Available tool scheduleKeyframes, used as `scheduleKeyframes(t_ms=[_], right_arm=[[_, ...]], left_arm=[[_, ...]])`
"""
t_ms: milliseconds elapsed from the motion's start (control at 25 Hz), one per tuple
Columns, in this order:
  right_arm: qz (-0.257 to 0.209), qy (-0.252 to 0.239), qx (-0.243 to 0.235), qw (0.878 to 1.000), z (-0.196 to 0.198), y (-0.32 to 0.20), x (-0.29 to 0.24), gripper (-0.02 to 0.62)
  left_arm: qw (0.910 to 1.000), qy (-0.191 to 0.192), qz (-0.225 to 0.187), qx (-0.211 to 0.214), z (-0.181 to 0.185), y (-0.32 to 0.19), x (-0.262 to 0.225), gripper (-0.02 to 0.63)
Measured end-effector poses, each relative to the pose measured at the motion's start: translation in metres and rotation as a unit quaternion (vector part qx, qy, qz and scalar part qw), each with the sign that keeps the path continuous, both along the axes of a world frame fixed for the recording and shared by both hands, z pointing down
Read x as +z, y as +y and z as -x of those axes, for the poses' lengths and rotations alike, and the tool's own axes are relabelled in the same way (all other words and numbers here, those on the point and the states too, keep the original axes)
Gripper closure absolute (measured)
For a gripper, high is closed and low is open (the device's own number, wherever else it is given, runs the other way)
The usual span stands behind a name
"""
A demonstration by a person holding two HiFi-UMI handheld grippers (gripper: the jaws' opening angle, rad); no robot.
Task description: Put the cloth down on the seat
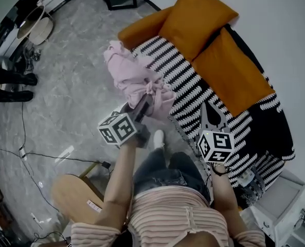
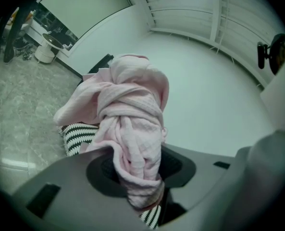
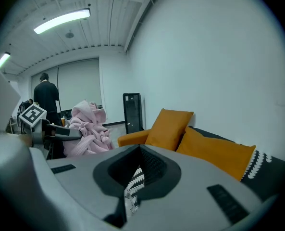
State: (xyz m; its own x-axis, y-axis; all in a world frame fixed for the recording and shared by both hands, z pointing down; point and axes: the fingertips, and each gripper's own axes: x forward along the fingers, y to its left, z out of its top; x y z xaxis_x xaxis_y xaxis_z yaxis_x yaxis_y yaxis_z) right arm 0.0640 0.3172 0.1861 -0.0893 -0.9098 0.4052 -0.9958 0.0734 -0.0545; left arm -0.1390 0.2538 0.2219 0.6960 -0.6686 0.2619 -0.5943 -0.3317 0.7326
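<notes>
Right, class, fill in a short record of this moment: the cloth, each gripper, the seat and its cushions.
pink cloth: bunched, held up near the seat's end
left gripper: shut on the pink cloth
right gripper: jaws close together, nothing gripped
seat: black-and-white striped cover
orange cushions: along the seat's back
task status: pink cloth not yet put down

My left tool [image 1: 147,102] grips the pink cloth [image 1: 130,71], bunched up above the front edge of the striped seat [image 1: 191,84]. My right tool [image 1: 210,115] hovers over the stripes, apart from the cloth. Orange cushions [image 1: 198,17] line the back.
</notes>
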Motion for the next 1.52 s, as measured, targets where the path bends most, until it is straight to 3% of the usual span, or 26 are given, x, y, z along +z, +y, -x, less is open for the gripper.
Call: scheduleKeyframes(t_ms=[640,960,1520], right_arm=[[0.03,-0.002,-0.014,0.999,0.01,-0.084,0.032,0.588],[0.06,-0.006,-0.031,0.998,0.003,-0.145,0.059,0.588],[0.109,-0.021,-0.039,0.993,-0.001,-0.192,0.139,0.588]], left_arm=[[0.9976,-0.012,0.068,0.001,-0.017,-0.092,0.061,0.449],[0.9945,-0.022,0.102,0.008,-0.048,-0.141,0.097,0.449],[0.9897,-0.049,0.133,0.019,-0.069,-0.182,0.17,0.449]])
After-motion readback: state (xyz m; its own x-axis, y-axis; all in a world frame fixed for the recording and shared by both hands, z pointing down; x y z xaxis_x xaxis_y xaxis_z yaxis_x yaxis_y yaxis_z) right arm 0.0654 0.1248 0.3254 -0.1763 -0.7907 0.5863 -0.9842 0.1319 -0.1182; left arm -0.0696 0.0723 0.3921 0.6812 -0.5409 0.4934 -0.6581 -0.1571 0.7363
